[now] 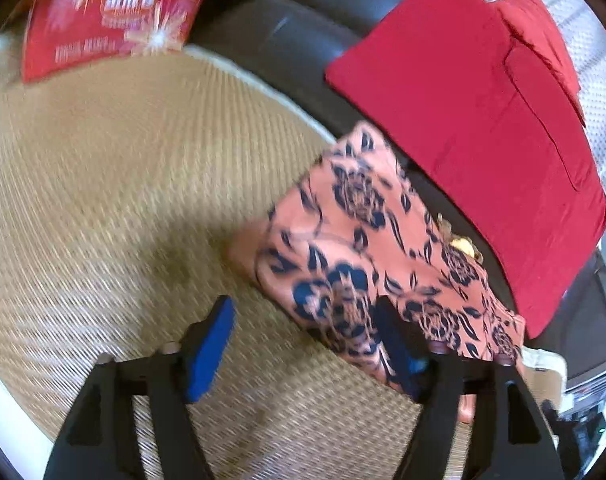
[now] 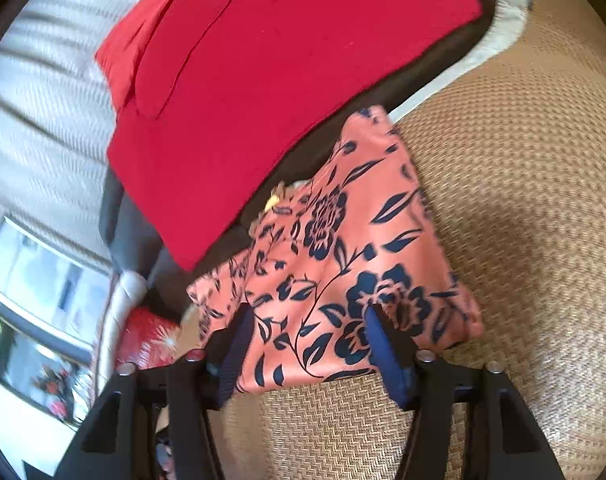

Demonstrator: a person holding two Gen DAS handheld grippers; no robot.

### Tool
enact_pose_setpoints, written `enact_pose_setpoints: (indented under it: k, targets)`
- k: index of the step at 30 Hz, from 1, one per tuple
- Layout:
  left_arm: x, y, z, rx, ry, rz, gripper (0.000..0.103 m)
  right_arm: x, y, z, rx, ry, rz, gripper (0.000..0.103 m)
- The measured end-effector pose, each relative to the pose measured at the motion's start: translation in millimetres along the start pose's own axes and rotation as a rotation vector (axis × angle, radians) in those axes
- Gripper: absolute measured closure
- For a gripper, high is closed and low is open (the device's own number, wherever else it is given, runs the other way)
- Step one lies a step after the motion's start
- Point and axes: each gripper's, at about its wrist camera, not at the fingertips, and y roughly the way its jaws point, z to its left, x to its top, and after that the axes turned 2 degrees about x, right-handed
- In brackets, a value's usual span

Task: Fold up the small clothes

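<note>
A: Nearest us, the right gripper (image 2: 307, 344) has its jaws partly spread over the near hem of the floral garment (image 2: 343, 248), cloth between the pads. We cannot tell whether they press on it or only straddle it.

B: And the left gripper (image 1: 303, 348)? Its jaws stand wide; one pad hangs over bare woven mat (image 1: 103, 200), the other sits against the garment's edge, pinching nothing.

A: So the garment lies folded near the mat's far edge, one corner reaching onto the dark cushion (image 1: 303, 32) beyond.

B: To do this step well, we think both jaws should take matching corners of the near hem, lift low, and carry them level so the fold lands square.

A: Further off, the red cloth (image 2: 287, 80) lies flat on that cushion, just beside our garment. Keep clear of it.

B: Farthest, a red packet (image 1: 111, 16) sits at the mat's far corner.
</note>
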Motion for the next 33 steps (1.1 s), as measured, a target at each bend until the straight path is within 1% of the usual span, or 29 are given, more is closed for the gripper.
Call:
enact_pose_setpoints:
  k: [1, 3, 4, 8, 9, 12, 13, 14, 16, 17, 20, 21, 22, 23, 24, 26, 27, 29, 30, 31, 32, 33]
  targets:
    - [-3.0, 6.7, 1.3, -0.013, -0.033, 0.032, 0.023, -1.4, 5.9, 3.1, -0.011, -0.002, 0.005, 0.053]
    - [-5.0, 18.3, 1.8, -0.030, -0.076, 0.075, 0.023, -3.3, 17.1, 6.6, 0.002, 0.014, 0.022, 0.054]
    - [-4.6, 22.2, 0.5, -0.034, -0.085, 0.083, 0.023, -4.2, 22.8, 9.7, 0.003, 0.015, 0.028, 0.054]
    - [0.8, 31.6, -3.4, -0.078, -0.119, 0.062, 0.023, -7.5, 42.8, 18.2, -0.004, 0.001, 0.054, 0.054]
    - [1.5, 34.2, -4.0, -0.080, -0.125, 0.059, 0.024, -8.6, 46.5, 18.9, -0.005, 0.004, 0.061, 0.054]
    - [2.3, 38.3, -5.7, -0.093, -0.127, 0.037, 0.028, -10.6, 54.4, 20.9, -0.013, 0.002, 0.074, 0.054]
    - [2.6, 38.9, -7.0, -0.099, -0.119, 0.034, 0.037, -10.5, 55.1, 20.7, -0.014, -0.002, 0.076, 0.054]
    - [3.2, 39.4, -8.9, -0.101, -0.105, 0.032, 0.051, -10.4, 56.4, 21.5, -0.015, -0.006, 0.079, 0.054]
    - [2.8, 42.4, -14.0, -0.077, -0.077, 0.018, 0.069, -10.7, 58.2, 24.1, -0.017, -0.016, 0.080, 0.054]
    - [2.8, 43.3, -14.1, -0.077, -0.081, 0.016, 0.069, -11.3, 58.4, 25.0, -0.021, -0.022, 0.081, 0.054]
    - [4.1, 45.5, -12.1, -0.091, -0.104, 0.013, 0.069, -13.2, 63.3, 26.1, -0.032, -0.031, 0.090, 0.054]
    - [4.2, 45.7, -11.0, -0.088, -0.110, 0.013, 0.067, -13.5, 65.7, 25.3, -0.041, -0.030, 0.096, 0.054]
    - [4.4, 46.0, -9.2, -0.095, -0.124, 0.015, 0.055, -14.1, 69.2, 22.9, -0.055, -0.024, 0.107, 0.054]
    - [5.1, 48.2, -7.6, -0.109, -0.147, 0.024, 0.034, -14.9, 72.9, 19.4, -0.069, -0.014, 0.118, 0.055]
    - [5.2, 48.5, -5.1, -0.121, -0.166, 0.028, 0.028, -15.6, 75.2, 16.5, -0.076, -0.007, 0.123, 0.057]
    - [6.1, 49.1, -2.0, -0.147, -0.195, 0.020, 0.027, -15.8, 77.3, 16.2, -0.094, -0.015, 0.122, 0.062]
    - [7.1, 50.5, -2.1, -0.156, -0.194, 0.023, 0.027, -15.9, 78.3, 16.0, -0.099, -0.020, 0.124, 0.062]
    - [8.8, 54.1, -3.7, -0.177, -0.191, 0.019, 0.030, -17.0, 79.6, 14.7, -0.105, -0.031, 0.127, 0.063]
    - [9.1, 54.9, -5.5, -0.181, -0.188, 0.009, 0.037, -17.2, 79.9, 14.5, -0.109, -0.039, 0.129, 0.064]
    - [10.0, 55.5, -7.3, -0.178, -0.176, 0.001, 0.060, -17.2, 79.9, 14.2, -0.108, -0.043, 0.129, 0.064]
    - [11.1, 56.7, -9.0, -0.167, -0.159, -0.001, 0.069, -17.1, 80.1, 13.9, -0.106, -0.042, 0.130, 0.064]
    - [11.9, 57.7, -8.8, -0.173, -0.161, -0.003, 0.070, -16.8, 79.7, 13.3, -0.103, -0.040, 0.131, 0.065]
